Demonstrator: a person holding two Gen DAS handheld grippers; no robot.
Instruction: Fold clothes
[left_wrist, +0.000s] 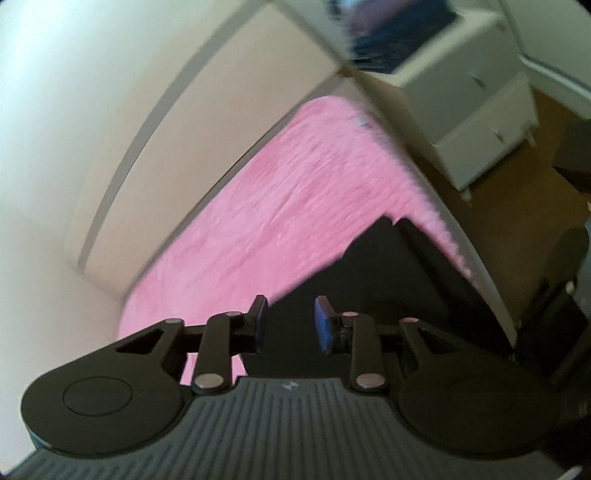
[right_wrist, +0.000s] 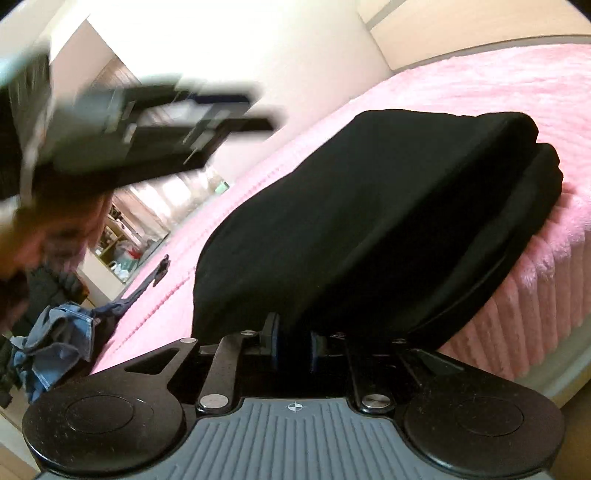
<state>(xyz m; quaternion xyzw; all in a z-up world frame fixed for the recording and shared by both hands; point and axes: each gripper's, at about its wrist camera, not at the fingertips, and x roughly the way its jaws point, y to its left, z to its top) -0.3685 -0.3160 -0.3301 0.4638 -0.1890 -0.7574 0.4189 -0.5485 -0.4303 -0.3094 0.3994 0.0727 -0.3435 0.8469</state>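
While the black garment (right_wrist: 369, 221) lies folded in a thick stack on the pink fleece blanket (right_wrist: 480, 92) of the bed, I have only its near edge pinched in my right gripper (right_wrist: 293, 347), whose jaws are clenched on a small bunch of the cloth. That thin bite is my main worry: if I lift or drag from here, I judge the top layer could peel off the layers beneath and undo the fold, or the fabric could slip out of the pads altogether. The stack also sits close to the bed's edge on my right side, so a pull toward me might tip part of it over the side.

From the right gripper the garment runs straight ahead and upward, filling the middle of that view, its rounded far end well beyond the jaws. My left gripper (left_wrist: 290, 325) hangs released, its jaws apart with nothing between them, above the near corner of the same garment (left_wrist: 388, 280), which spreads ahead and to its right. Its view is badly blurred, so I cannot place it finely, and a blind closing could snag only one layer.

Further out, a heap of blue denim clothes (right_wrist: 55, 343) lies at the left, and a white chest of drawers (left_wrist: 472, 96) stands past the bed.
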